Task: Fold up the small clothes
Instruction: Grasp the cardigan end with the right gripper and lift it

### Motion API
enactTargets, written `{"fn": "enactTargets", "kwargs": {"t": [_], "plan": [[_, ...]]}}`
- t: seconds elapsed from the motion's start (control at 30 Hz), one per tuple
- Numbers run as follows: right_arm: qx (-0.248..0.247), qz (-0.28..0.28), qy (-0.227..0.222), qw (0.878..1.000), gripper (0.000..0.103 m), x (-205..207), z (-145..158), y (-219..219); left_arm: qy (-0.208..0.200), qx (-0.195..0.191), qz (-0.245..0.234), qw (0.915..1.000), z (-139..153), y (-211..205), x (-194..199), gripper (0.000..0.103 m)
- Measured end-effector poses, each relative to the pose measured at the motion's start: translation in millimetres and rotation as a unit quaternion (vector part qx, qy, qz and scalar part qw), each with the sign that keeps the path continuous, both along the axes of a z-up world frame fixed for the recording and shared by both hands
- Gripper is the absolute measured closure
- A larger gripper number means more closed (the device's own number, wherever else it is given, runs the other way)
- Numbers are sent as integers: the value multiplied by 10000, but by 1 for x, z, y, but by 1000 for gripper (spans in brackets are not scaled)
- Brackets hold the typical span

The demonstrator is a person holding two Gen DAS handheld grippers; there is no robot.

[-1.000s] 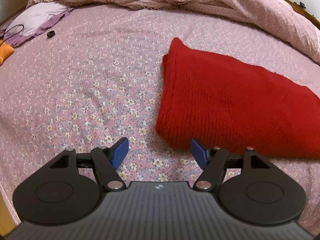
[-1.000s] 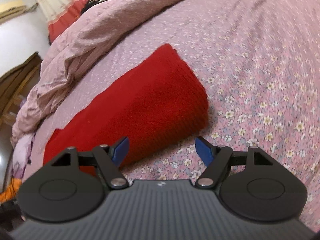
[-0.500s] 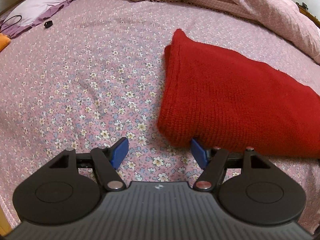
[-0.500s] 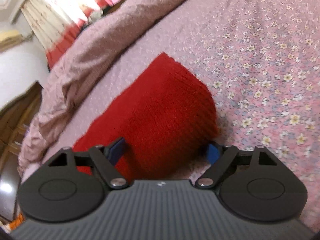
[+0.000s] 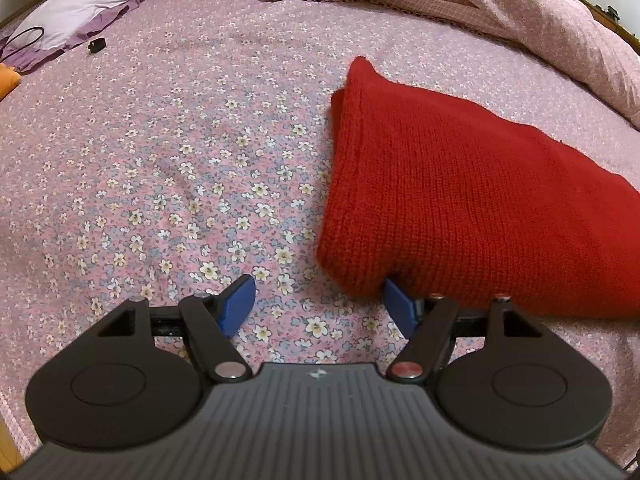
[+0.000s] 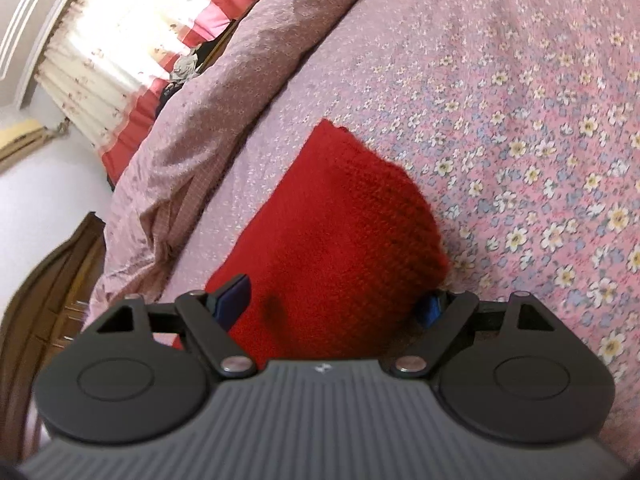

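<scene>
Left wrist: folded red knit sweater (image 5: 460,200)

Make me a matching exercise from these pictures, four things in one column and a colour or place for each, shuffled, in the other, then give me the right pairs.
Things:
1. knitted garment
2. bedsheet
3. crumpled quilt
4. left gripper

Colour or place:
A. pink with small flowers
B. open, one fingertip tucked under the garment's near corner
C. plain red, folded, lying on the sheet
D. bunched along the far edge of the bed

Pairs: 1-C, 2-A, 3-D, 4-B
</scene>
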State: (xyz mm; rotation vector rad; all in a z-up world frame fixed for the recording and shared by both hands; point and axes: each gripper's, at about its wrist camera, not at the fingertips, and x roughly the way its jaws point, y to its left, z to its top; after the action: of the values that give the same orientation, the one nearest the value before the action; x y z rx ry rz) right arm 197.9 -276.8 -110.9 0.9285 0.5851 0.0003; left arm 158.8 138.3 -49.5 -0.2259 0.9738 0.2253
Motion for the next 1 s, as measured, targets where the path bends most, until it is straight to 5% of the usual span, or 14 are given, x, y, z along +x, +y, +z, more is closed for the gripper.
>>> {"fn": "enactTargets", "kwargs": {"t": [0.23,0.5,1.0], "plan": [[76,-131,41,9999,30,8,-1,-3,-53,79,-14,10000,9,0,-3,28],[-68,-58,29,10000,64,12,6,-2,-186,119,95,9997,20,8,-9,28],[-1039,532,-794,9900,71,16,62,27,-179,72,243,9995,20,22,-19,28]]}}
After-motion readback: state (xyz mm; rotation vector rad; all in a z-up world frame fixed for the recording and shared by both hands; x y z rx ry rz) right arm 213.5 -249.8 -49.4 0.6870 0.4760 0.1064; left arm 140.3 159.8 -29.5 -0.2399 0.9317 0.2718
